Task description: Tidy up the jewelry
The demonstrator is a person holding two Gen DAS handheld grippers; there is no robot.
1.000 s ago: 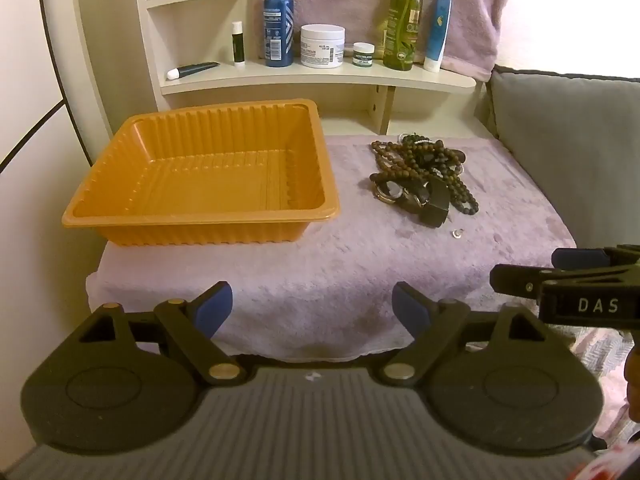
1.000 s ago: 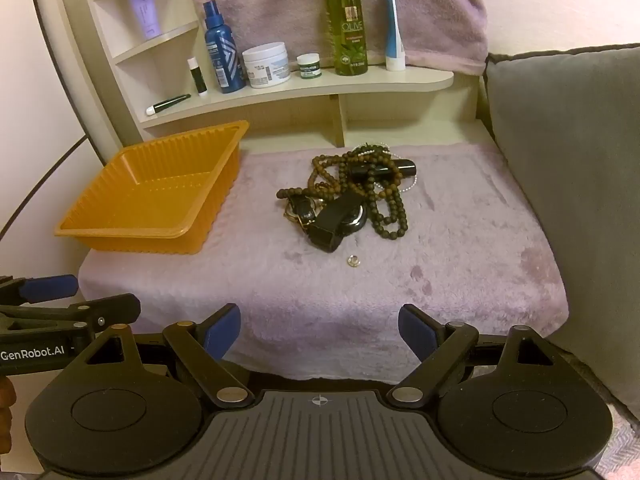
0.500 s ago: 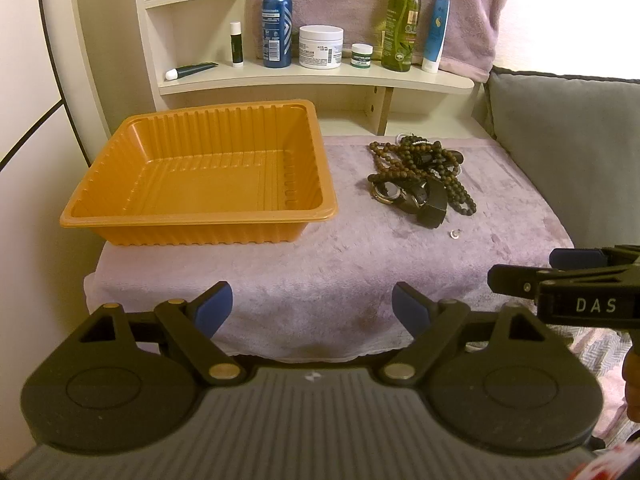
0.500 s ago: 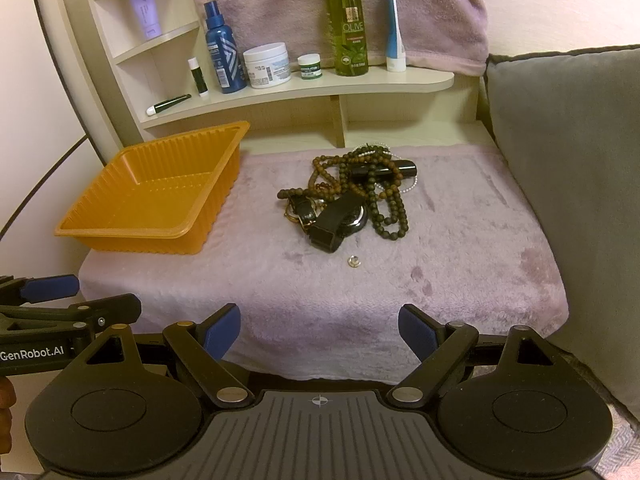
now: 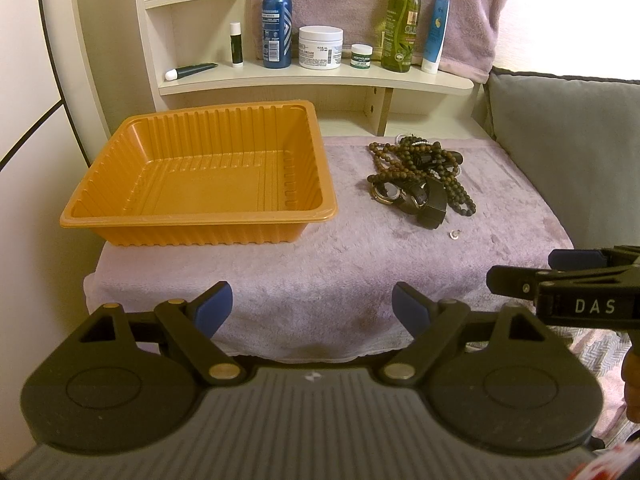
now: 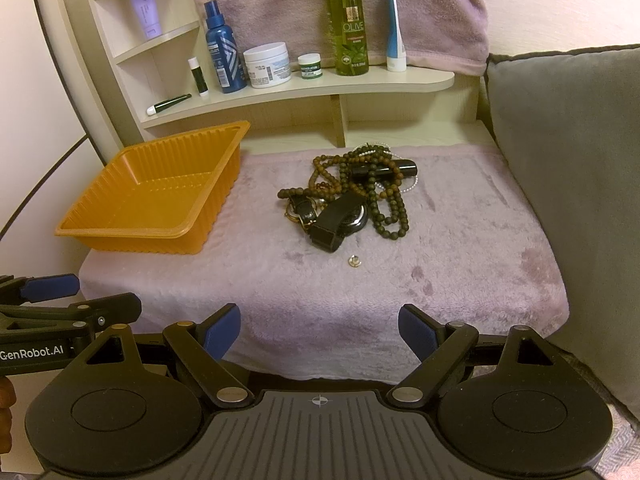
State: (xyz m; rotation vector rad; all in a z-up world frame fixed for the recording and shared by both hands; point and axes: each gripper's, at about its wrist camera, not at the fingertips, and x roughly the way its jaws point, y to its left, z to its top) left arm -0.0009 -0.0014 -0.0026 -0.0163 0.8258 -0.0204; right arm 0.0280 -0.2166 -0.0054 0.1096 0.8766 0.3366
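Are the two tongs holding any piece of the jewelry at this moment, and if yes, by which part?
Nothing is held. The left tongs and the right tongs are both open and empty, short of the jewelry pile on the cloth.

Cream-painted wall (image 6: 560, 4) behind, warm indoor light. Pale wooden curved corner shelf unit (image 6: 304, 90) stands at the back, with a mauve fleece towel (image 6: 420, 4) hanging behind its long shelf. Worktop covered by a mauve plush cloth (image 6: 460, 248), darker stains near its right edge. Grey fabric cushion (image 6: 568, 152) stands along the right side, touching the cloth.
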